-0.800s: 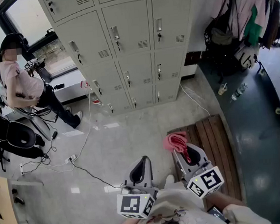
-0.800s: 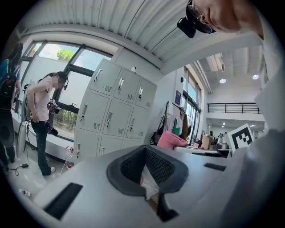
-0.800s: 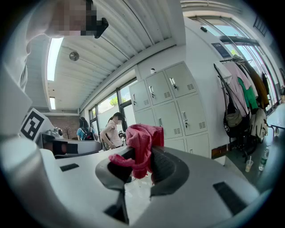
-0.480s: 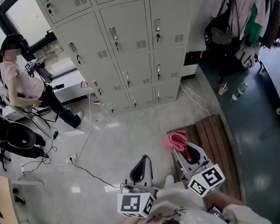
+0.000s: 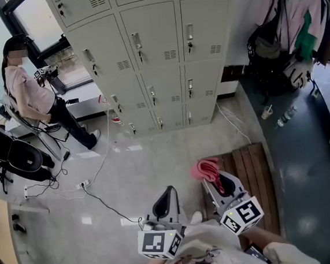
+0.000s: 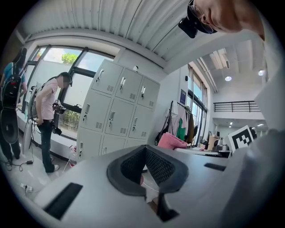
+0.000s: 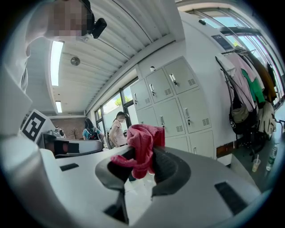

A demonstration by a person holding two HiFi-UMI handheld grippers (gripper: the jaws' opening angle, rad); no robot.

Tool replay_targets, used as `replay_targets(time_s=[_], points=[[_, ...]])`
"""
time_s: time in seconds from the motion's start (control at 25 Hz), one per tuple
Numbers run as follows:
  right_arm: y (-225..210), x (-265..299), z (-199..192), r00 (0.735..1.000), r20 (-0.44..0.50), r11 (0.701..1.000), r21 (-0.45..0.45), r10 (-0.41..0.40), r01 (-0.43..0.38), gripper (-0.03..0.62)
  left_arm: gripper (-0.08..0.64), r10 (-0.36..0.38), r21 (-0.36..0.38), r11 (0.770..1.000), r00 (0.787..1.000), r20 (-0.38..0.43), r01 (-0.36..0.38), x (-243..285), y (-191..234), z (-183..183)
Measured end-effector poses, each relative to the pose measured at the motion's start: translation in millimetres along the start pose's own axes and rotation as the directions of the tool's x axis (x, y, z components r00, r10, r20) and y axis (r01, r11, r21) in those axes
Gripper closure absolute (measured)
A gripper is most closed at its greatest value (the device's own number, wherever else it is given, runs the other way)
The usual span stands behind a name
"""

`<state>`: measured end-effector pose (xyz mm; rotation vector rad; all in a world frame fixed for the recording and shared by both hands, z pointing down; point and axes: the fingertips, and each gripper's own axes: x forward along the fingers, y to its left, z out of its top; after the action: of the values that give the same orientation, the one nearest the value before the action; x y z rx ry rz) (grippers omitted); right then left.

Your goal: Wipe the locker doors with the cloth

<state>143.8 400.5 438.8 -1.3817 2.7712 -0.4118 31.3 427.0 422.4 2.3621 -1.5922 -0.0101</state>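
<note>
cloth [image 5: 208,168]: pink-red, crumpled, bunched into a lump, pinched between the jaws of the right gripper [image 5: 218,182], its top standing above them. locker doors [image 5: 153,54]: pale grey, all closed, each with a handle and vent slots; well apart from the cloth.

It looks like a workplace locker room, with grey metal lockers [image 5: 152,54], a wooden bench [image 5: 256,178], hanging coats [image 5: 294,23] and large windows [image 5: 32,19].
</note>
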Motion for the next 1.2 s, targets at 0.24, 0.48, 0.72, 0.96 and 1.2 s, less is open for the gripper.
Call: replay_targets(time_s=[0.24,0.48,0.72,0.96,1.2], points=[[-19,34,-1,1.000,-0.016,0.999,-0.031,0.017,-0.017,0.495,0.554,0.030,-0.022,0.999,1.000,-0.001,-0.030,34,29,0],[-51,125,10,1.000,-0.001,0.998,-0.055,0.005,-0.005,0.495,0.554,0.007,-0.034,0.999,1.000,0.002,-0.007,118,90,18],[-81,233,36,0.999,0.003,0.995,-0.083,-0.051,0.051,0.495,0.554,-0.062,-0.007,0.998,0.998,-0.025,0.061,213,163,64],[-107,321,66,0.992,0.052,0.988,-0.099,-0.116,0.120,0.495,0.554,-0.116,0.009,0.993,0.993,-0.012,0.116,283,224,102],[-121,379,96,0.993,0.066,0.986,-0.123,-0.102,0.109,0.495,0.554,-0.121,0.000,0.993,0.993,-0.009,0.121,320,248,122]])
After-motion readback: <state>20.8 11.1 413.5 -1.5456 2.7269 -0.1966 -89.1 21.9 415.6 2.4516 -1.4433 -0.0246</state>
